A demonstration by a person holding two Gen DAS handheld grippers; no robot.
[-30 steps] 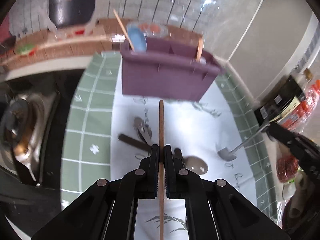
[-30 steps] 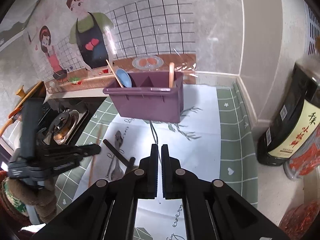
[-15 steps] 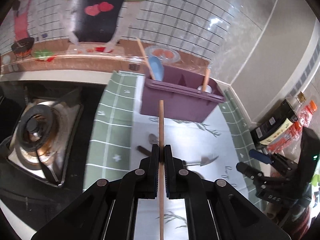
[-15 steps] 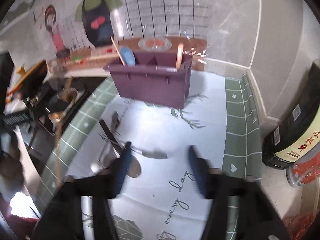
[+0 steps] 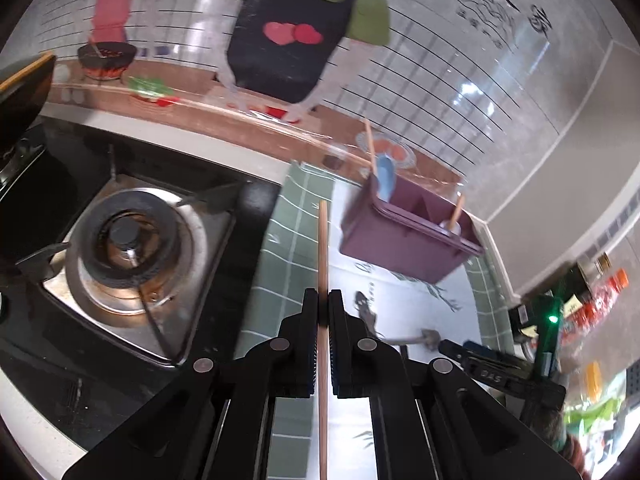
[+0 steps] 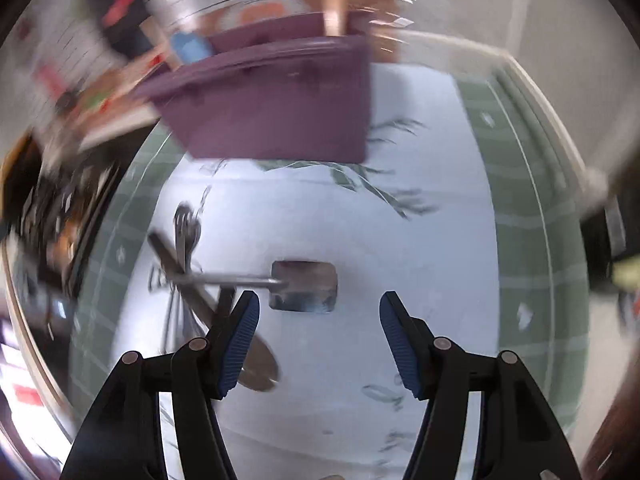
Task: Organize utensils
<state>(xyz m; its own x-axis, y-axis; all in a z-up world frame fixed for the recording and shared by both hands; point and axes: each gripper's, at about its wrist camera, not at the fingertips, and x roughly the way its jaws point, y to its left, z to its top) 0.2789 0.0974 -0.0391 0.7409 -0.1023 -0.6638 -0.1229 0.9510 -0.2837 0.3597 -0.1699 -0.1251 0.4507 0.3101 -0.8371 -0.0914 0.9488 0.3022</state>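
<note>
Left hand-held gripper (image 5: 323,308) clenched on chopstick (image 5: 322,248), now carried left of purple caddy (image 5: 404,240), over mat edge. Right hand-held gripper (image 6: 319,312) newly spread, empty, lowered toward small spatula (image 6: 302,286) in front of caddy; pickup likely next.

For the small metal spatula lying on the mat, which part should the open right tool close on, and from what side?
Probably the thin handle, from above. The metal spatula lies flat on the mat, so its broad blade offers no edge to pinch. Grip near the blade; farther left the handle crosses other utensils. The right tool hangs open just below the blade.
</note>
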